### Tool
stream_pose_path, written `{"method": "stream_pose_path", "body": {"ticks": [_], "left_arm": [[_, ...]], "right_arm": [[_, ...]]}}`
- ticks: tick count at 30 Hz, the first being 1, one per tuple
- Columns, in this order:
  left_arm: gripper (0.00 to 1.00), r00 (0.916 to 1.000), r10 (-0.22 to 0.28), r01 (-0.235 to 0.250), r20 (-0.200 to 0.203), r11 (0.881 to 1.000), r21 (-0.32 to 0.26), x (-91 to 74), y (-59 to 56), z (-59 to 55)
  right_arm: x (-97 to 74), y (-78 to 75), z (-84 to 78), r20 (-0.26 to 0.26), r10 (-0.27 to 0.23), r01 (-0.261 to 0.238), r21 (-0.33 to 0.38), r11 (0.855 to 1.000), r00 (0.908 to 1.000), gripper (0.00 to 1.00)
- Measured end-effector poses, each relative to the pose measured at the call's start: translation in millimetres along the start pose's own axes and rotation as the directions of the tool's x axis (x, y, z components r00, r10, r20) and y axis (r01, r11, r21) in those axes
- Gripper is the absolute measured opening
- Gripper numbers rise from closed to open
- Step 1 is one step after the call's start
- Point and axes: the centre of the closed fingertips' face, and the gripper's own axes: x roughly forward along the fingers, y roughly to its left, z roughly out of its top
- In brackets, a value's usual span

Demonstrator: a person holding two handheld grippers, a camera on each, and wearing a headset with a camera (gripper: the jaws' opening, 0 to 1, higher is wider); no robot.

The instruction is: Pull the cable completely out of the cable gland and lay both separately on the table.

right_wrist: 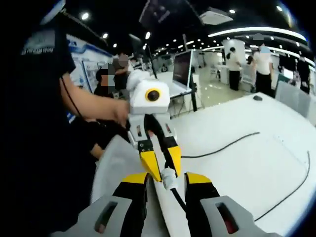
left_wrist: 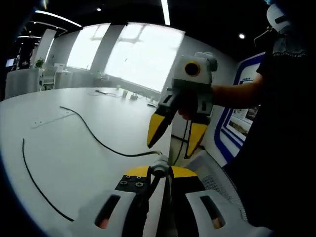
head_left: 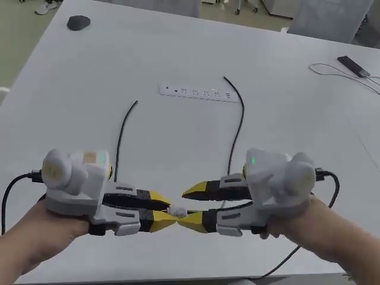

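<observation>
A small white cable gland (head_left: 177, 211) hangs above the table's near edge, and my left gripper (head_left: 169, 211) is shut on it from the left. My right gripper (head_left: 183, 206) faces it from the right, open, its yellow jaws standing above and below the gland. A black cable (head_left: 240, 119) runs from the gland across the table toward the far side. In the left gripper view the gland (left_wrist: 159, 163) sits at my left gripper (left_wrist: 155, 172), the open right gripper (left_wrist: 170, 148) beyond. The right gripper view shows the gland (right_wrist: 168, 179) between the right gripper's (right_wrist: 167, 177) spread jaws.
A second black cable (head_left: 122, 139) lies loose on the white table (head_left: 285, 148) to the left. A white power strip (head_left: 199, 93) lies farther back, a black mouse (head_left: 78, 22) at the far left, a dark device with a white wire (head_left: 354, 66) at the right.
</observation>
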Motion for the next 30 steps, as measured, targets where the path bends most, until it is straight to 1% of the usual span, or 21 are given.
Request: {"method": "stream_pose_path", "body": {"ticks": [1, 2, 3, 4, 6, 7, 8, 9, 10, 11, 12, 15, 17, 19, 20, 21, 23, 24, 25, 27, 30], "left_arm": [[0.15, 1.0, -0.002, 0.002, -0.001, 1.0, 0.005, -0.3, 0.1, 0.0], [0.15, 1.0, -0.003, 0.003, -0.001, 1.0, 0.01, -0.5, 0.2, 0.4], [0.15, 1.0, -0.004, 0.004, -0.003, 1.0, 0.013, -1.2, 0.2, 1.2], [0.15, 1.0, -0.004, 0.004, -0.004, 1.0, 0.016, -1.5, 0.3, 1.6], [0.15, 1.0, -0.007, 0.007, 0.0, 1.0, 0.025, -1.9, 0.0, 4.0], [0.15, 1.0, -0.007, 0.007, -0.001, 1.0, 0.025, -2.1, 0.0, 4.0], [0.15, 0.9999, -0.01, 0.01, -0.003, 0.999, 0.032, -2.1, 0.0, 4.5], [0.15, 0.9999, -0.011, 0.011, -0.003, 0.999, 0.037, -2.0, 0.2, 4.7], [0.15, 0.9999, -0.013, 0.013, -0.004, 0.999, 0.043, -1.8, -0.2, 5.4], [0.15, 0.9999, -0.015, 0.015, -0.006, 0.999, 0.046, -1.7, -0.7, 5.7], [0.15, 0.9998, -0.017, 0.018, -0.009, 0.999, 0.049, -1.5, -1.3, 5.9], [0.15, 0.9994, -0.025, 0.026, -0.022, 0.997, 0.066, -0.5, -3.9, 5.0], [0.15, 0.9989, -0.033, 0.035, -0.032, 0.997, 0.075, 0.8, -6.2, 3.1], [0.15, 0.9983, -0.041, 0.044, -0.041, 0.996, 0.077, 2.1, -8.2, 1.5], [0.15, 0.9981, -0.043, 0.047, -0.044, 0.995, 0.083, 2.6, -9.0, 1.1], [0.15, 0.9978, -0.048, 0.052, -0.046, 0.994, 0.092, 3.0, -10.1, 1.0], [0.15, 0.9973, -0.055, 0.06, -0.049, 0.993, 0.106, 3.7, -11.7, 1.2], [0.15, 0.9972, -0.056, 0.061, -0.049, 0.992, 0.111, 3.9, -11.8, 1.5], [0.15, 0.9974, -0.055, 0.06, -0.048, 0.991, 0.12, 4.0, -10.8, 1.9], [0.15, 0.9972, -0.054, 0.059, -0.051, 0.992, 0.109, 5.4, -9.0, 0.2], [0.15, 0.9968, -0.051, 0.057, -0.062, 0.992, 0.109, 5.4, -7.0, -3.2]], "right_arm": [[-1.7, -4.3, 0.9, 0.009, 0.025, -0.025, 0.013, 1.0, 0.9996, 0.25], [-3.3, -4.3, -1.3, 0.002, 0.071, -0.071, 0.059, 0.996, 0.9975, 0.24], [-4.3, -8.0, -4.5, -0.016, 0.083, -0.081, 0.082, 0.993, 0.9965, 0.23], [-4.5, -14.8, -5.0, -0.01, 0.089, -0.088, 0.11, 0.99, 0.9959, 0.22], [-5.7, -16.2, -6.0, 0.0, 0.146, -0.143, 0.192, 0.971, 0.9893, 0.2], [-6.1, -18.2, -5.5, 0.009, 0.159, -0.157, 0.206, 0.966, 0.9873, 0.17], [-5.2, -13.3, -3.9, 0.027, 0.194, -0.194, 0.257, 0.947, 0.9807, 0.16], [-5.6, -7.3, -5.1, 0.027, 0.237, -0.234, 0.3, 0.925, 0.9712, 0.18], [-5.1, -4.6, -6.9, 0.025, 0.257, -0.252, 0.315, 0.915, 0.9661, 0.19], [-3.5, -6.5, -10.2, 0.013, 0.259, -0.25, 0.321, 0.913, 0.9657, 0.19], [-0.8, -11.4, -11.8, 0.008, 0.251, -0.242, 0.31, 0.919, 0.9678, 0.19], [4.5, -6.9, -16.2, -0.01, 0.264, -0.249, 0.302, 0.92, 0.9644, 0.2], [6.5, -3.7, -17.9, -0.015, 0.28, -0.261, 0.316, 0.912, 0.9598, 0.2], [5.5, -2.4, -23.4, -0.014, 0.315, -0.293, 0.331, 0.897, 0.9491, 0.2], [5.1, 4.5, -25.0, -0.02, 0.349, -0.319, 0.364, 0.875, 0.9369, 0.2], [5.4, 5.5, -25.9, -0.023, 0.355, -0.322, 0.369, 0.872, 0.9345, 0.19], [7.1, 0.2, -31.6, -0.031, 0.357, -0.323, 0.359, 0.876, 0.9337, 0.17], [8.5, 0.0, -33.1, -0.044, 0.36, -0.318, 0.381, 0.868, 0.9317, 0.16], [9.0, 0.4, -34.0, -0.051, 0.364, -0.319, 0.38, 0.868, 0.9302, 0.14], [8.4, 3.1, -33.3, -0.048, 0.378, -0.335, 0.371, 0.866, 0.9247, 0.1], [10.4, 1.5, -33.7, -0.058, 0.376, -0.327, 0.382, 0.864, 0.9249, 0.1]]}}
